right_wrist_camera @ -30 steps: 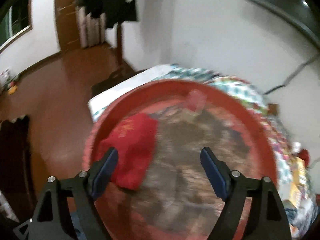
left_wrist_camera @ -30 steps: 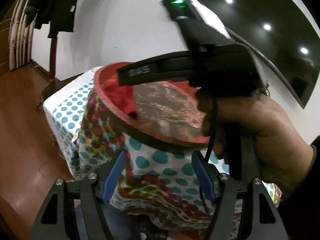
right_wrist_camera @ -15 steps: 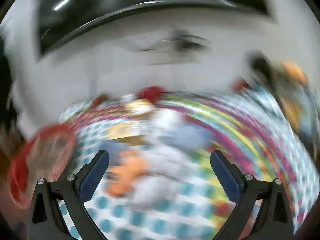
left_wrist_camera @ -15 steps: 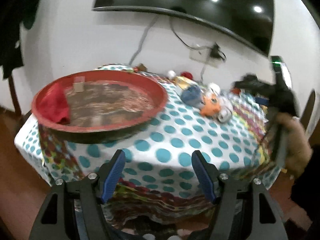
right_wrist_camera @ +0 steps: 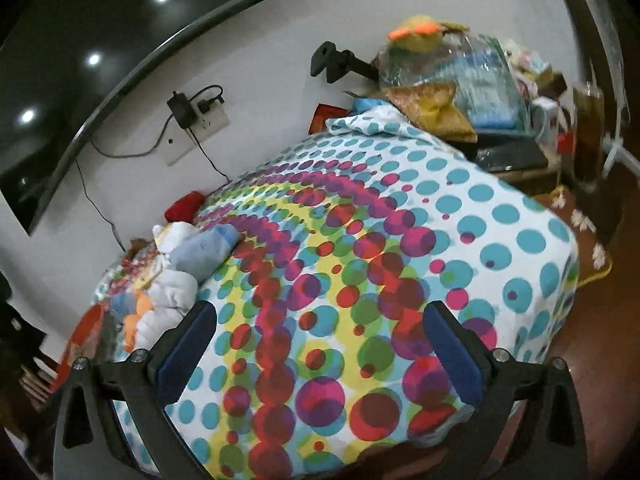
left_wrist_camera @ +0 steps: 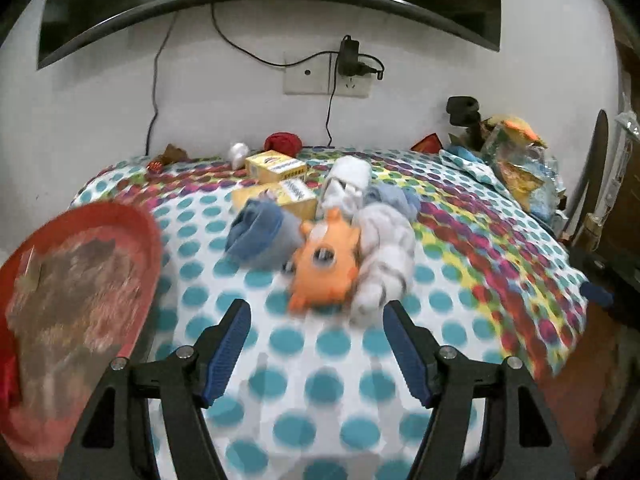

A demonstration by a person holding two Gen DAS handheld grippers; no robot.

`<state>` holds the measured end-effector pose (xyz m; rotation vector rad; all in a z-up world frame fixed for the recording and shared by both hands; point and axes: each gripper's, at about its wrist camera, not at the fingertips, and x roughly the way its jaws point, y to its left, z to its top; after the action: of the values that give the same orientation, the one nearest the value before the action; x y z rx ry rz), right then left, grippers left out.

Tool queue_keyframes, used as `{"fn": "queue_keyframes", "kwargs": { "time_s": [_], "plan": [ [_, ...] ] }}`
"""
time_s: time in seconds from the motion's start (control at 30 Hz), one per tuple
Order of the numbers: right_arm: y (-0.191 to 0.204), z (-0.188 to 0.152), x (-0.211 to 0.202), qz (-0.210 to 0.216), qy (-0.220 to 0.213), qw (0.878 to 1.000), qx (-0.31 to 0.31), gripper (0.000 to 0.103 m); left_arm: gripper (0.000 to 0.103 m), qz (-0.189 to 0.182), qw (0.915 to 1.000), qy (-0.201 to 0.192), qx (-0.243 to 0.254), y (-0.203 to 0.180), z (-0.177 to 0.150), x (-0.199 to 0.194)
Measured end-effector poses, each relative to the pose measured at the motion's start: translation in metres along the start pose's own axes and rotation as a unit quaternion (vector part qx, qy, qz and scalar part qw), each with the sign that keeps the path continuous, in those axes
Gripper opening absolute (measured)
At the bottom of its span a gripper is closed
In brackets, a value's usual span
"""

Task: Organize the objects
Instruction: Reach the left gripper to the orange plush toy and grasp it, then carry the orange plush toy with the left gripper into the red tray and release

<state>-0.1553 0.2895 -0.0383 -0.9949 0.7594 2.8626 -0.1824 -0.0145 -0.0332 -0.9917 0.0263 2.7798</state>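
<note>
A dotted cloth covers the tabletop (right_wrist_camera: pixel 500 216), whose 3 o'clock edge and near corner drop off to brown floor (right_wrist_camera: pixel 600 380). A broad bare stretch lies in the right view. The red tray (left_wrist_camera: pixel 132 224) sits at 9 o'clock, at the tabletop's edge. A pile of toys (left_wrist_camera: pixel 328 264) and rolled cloths lies at the centre, with yellow boxes (left_wrist_camera: pixel 276 168) behind it at 12 o'clock. The left hand-held gripper (left_wrist_camera: pixel 316 344) hovers spread and empty just before the pile. The right hand-held gripper (right_wrist_camera: pixel 320 352) is spread wide over bare cloth, nothing between its jaws.
</note>
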Motion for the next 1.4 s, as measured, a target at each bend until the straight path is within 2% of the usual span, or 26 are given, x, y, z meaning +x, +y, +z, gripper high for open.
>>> {"fn": "queue_keyframes", "kwargs": {
  "time_s": [0.1, 0.23, 0.3, 0.33, 0.37, 0.47, 0.5, 0.57, 0.77, 0.93, 1.03, 1.23, 1.4],
  "plan": [
    [0.007, -0.001, 0.003, 0.016, 0.009, 1.000, -0.002, 0.103, 0.071, 0.013, 0.9998, 0.011, 0.012, -0.004, 0.017, 0.020],
    [0.023, -0.008, -0.001, 0.038, 0.014, 0.999, -0.019, 0.103, 0.071, -0.006, 0.9987, 0.045, -0.021, 0.003, 0.029, 0.048],
    [0.033, -0.012, 0.000, 0.048, 0.018, 0.998, -0.031, 0.103, 0.070, 0.002, 0.9978, 0.056, -0.034, 0.007, 0.033, 0.062],
    [0.036, -0.014, -0.001, 0.050, 0.019, 0.998, -0.036, 0.103, 0.067, 0.002, 0.9973, 0.059, -0.043, 0.010, 0.034, 0.066],
    [0.039, -0.016, 0.000, 0.052, 0.020, 0.998, -0.041, 0.103, 0.055, -0.008, 0.9965, 0.062, -0.056, 0.013, 0.035, 0.070],
    [0.045, -0.020, 0.001, 0.054, 0.025, 0.997, -0.050, 0.103, 0.052, -0.007, 0.9963, 0.067, -0.052, 0.009, 0.035, 0.070],
    [0.046, -0.021, 0.001, 0.054, 0.025, 0.997, -0.051, 0.103, 0.051, -0.012, 0.9968, 0.066, -0.043, 0.005, 0.035, 0.068],
    [0.047, -0.022, 0.000, 0.054, 0.023, 0.997, -0.052, 0.103, 0.051, 0.013, 0.9986, 0.047, -0.021, -0.001, 0.035, 0.056],
    [0.050, -0.025, 0.002, 0.049, 0.024, 0.997, -0.057, 0.103, 0.051, 0.030, 0.9994, 0.011, 0.015, -0.010, 0.040, 0.030],
    [0.054, -0.028, 0.001, 0.049, 0.023, 0.996, -0.066, 0.103, 0.051, 0.046, 0.9989, -0.009, 0.008, 0.001, 0.050, 0.014],
    [0.056, -0.027, -0.003, 0.043, 0.014, 0.996, -0.078, 0.103, 0.051, 0.063, 0.9976, -0.026, -0.010, 0.021, 0.061, 0.000],
    [0.056, -0.020, -0.009, 0.041, 0.004, 0.996, -0.076, 0.103, 0.052, 0.122, 0.9901, -0.052, -0.048, 0.091, 0.080, -0.036],
    [0.062, -0.017, -0.013, 0.042, -0.002, 0.995, -0.087, 0.103, 0.052, 0.186, 0.9774, -0.041, -0.092, 0.177, 0.085, -0.065]
  ]
}}
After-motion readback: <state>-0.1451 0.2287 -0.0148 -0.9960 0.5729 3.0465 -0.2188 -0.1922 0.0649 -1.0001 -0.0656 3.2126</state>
